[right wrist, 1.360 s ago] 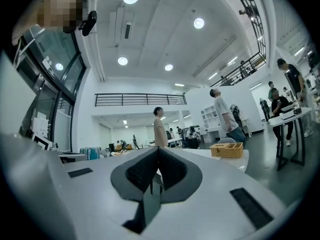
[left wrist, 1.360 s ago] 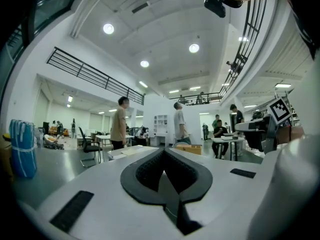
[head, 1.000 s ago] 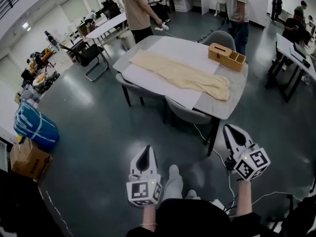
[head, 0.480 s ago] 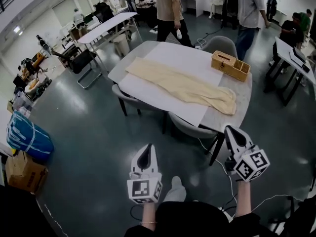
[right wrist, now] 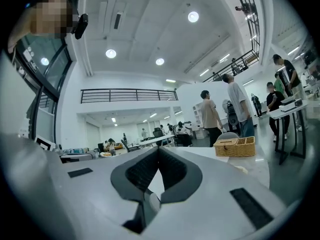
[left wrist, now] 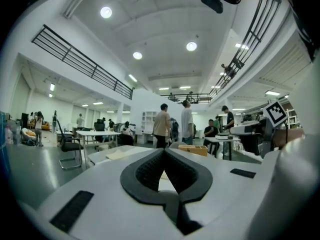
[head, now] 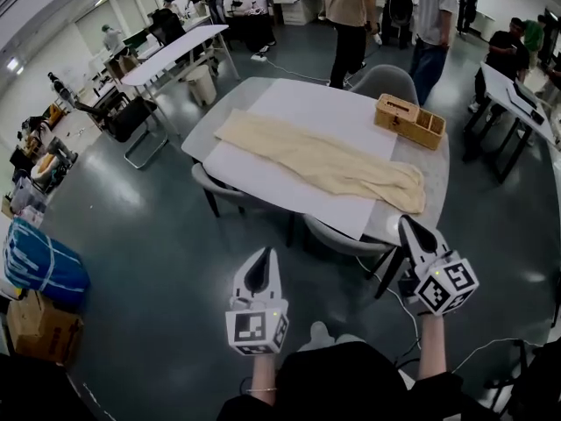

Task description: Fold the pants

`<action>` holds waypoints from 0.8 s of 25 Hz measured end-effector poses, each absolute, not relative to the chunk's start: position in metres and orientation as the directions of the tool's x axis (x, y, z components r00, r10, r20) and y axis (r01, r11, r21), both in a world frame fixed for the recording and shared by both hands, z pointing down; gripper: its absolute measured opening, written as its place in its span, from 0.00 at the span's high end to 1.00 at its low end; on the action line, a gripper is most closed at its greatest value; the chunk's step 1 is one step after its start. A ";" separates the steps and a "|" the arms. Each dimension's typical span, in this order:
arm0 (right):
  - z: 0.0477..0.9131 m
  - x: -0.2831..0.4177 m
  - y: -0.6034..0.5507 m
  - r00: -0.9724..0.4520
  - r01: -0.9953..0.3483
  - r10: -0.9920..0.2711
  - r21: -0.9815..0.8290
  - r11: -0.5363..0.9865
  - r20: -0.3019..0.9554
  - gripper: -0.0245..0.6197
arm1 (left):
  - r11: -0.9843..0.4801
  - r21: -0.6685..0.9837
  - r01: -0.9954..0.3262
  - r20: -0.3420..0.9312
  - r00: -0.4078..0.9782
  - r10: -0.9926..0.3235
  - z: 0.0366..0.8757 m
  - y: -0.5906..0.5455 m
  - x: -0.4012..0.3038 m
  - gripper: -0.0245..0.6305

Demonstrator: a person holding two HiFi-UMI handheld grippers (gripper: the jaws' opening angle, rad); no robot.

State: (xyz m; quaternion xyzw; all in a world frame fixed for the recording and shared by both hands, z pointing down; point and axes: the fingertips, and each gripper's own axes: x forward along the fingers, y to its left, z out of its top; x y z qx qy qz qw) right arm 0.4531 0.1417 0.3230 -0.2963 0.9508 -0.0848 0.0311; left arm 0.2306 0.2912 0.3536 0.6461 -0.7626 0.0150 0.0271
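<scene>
Both tongs are closed with nothing in them. In the left gripper view, the left gripper [left wrist: 163, 151] has its tips meeting at a point, with only a hollow between the dark pads behind them. The right gripper [right wrist: 158, 149] looks the same in its own view: pinched together, no cloth. From the head view, both are held out level over the floor, left gripper [head: 266, 254] and right gripper [head: 406, 224], well short of the table [head: 436, 160]. Neither touches anything.

The pants [head: 324, 160] are cream-coloured and stretched out long across a white sheet [head: 263, 169] that covers most of the table top. They run diagonally from the far left toward the near right corner. The near right end looks a bit bunched up just by the table edge, and I honestly can't tell which end is the waist.

A wooden box [head: 409, 121] with compartments sits on the table beyond the pants, near them but apart. What's inside it isn't visible. Grey chairs [head: 337, 232] are tucked under the near side and mostly hidden by the table top.

The gripper views aren't much help for the cloth. In the left one only a strip of the pants [left wrist: 120, 154] shows, since the gripper body blocks the rest. A couple of people [head: 351, 16] stand past the far side, cut off at the top of the frame.
</scene>
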 end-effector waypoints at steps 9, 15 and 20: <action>0.345 0.445 0.110 -0.768 -0.627 -0.640 -0.229 0.744 0.025 0.94 | 0.097 0.030 -0.995 0.122 -0.092 -0.988 0.375 0.248 0.211 0.94; 0.355 0.442 0.072 -0.705 -0.689 -0.708 -0.266 0.674 0.034 0.94 | 0.067 0.046 -0.997 0.165 -0.058 -0.985 0.391 0.215 0.199 0.94; 0.367 0.420 0.031 -0.692 -0.702 -0.720 -0.276 0.657 0.046 0.94 | 0.048 0.062 -0.997 0.168 -0.037 -0.985 0.397 0.172 0.177 0.94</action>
